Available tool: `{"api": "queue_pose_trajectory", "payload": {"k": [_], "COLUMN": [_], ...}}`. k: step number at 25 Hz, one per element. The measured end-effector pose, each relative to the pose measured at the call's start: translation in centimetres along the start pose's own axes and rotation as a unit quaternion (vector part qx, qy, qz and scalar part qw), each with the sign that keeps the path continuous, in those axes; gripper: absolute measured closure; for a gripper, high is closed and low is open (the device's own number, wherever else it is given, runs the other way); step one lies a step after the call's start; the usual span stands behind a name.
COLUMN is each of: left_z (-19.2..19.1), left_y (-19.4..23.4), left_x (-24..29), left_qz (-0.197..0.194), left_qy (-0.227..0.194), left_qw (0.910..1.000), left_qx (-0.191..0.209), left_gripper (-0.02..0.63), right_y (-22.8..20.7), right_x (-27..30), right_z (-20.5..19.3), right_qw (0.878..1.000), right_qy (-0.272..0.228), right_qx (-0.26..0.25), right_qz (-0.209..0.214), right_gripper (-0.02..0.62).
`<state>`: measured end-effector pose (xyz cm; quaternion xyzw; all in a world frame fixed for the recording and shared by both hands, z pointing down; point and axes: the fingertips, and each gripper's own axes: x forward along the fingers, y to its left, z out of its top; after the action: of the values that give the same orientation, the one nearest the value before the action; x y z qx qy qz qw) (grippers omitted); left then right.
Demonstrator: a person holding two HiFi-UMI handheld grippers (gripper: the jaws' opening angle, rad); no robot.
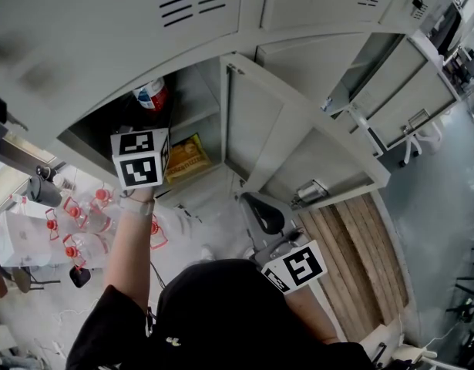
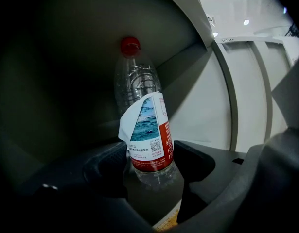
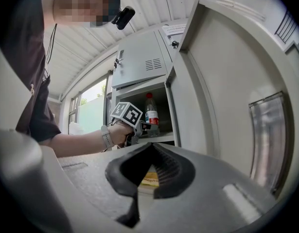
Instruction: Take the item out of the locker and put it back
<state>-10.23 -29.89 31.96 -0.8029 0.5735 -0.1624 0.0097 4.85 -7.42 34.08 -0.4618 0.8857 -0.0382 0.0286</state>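
A clear water bottle (image 2: 145,130) with a red cap and a blue, white and red label stands upright on the upper shelf of the open grey locker (image 1: 198,91). My left gripper (image 2: 150,160) reaches into that compartment. Its two dark pads flank the bottle's lower part closely, and I see no squeeze on it. The right gripper view shows the same bottle (image 3: 151,111) just beyond the left gripper's marker cube (image 3: 126,115). My right gripper (image 3: 150,145) hangs back outside the locker, level, its fingertips meeting with nothing between them.
A yellow packet (image 1: 186,156) lies on the shelf below the bottle. The locker's door (image 1: 298,137) stands open to the right, with more open doors (image 1: 406,91) further right. Wooden boards (image 1: 360,253) lie on the floor, and several red-capped bottles (image 1: 82,222) sit at the left.
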Motion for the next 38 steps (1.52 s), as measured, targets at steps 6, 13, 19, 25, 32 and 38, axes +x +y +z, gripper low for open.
{"api": "queue_pose_trajectory", "payload": {"k": [6,13,19,25,32,38], "left_z": [-0.1,-0.2,-0.3,-0.4,-0.5,-0.5], "left_y": [-0.2,-0.9,-1.5,-2.0,-3.0,-3.7], "left_x": [-0.7,-1.9,-2.7,-3.6,-4.6,-5.4], "left_qz": [-0.018,-0.027,-0.036,-0.042,-0.045,-0.048], "left_qy": [0.002,0.002,0.002,0.003,0.002,0.001], "left_qw": [0.9996,0.9994,0.9990,0.9988,0.9989,0.9988], "left_qx": [-0.020,-0.023,-0.026,-0.024,-0.014,-0.012], "left_gripper": [0.310,0.313,0.313,0.313,0.313,0.314], "right_y": [0.5,0.9,1.4,1.5,1.7,1.7], "right_x": [-0.2,-0.4,-0.4,-0.5,-0.6,-0.7], "right_z": [-0.2,-0.3,-0.4,-0.6,-0.9,-1.0], "right_qw": [1.000,1.000,1.000,1.000,1.000,0.999], "right_qy": [0.002,0.004,0.005,0.008,0.011,0.013], "right_qx": [0.002,0.004,0.005,0.007,0.010,0.011], "right_qz": [0.002,0.005,0.011,0.015,0.022,0.027], "right_gripper": [0.598,0.598,0.598,0.598,0.598,0.598]}}
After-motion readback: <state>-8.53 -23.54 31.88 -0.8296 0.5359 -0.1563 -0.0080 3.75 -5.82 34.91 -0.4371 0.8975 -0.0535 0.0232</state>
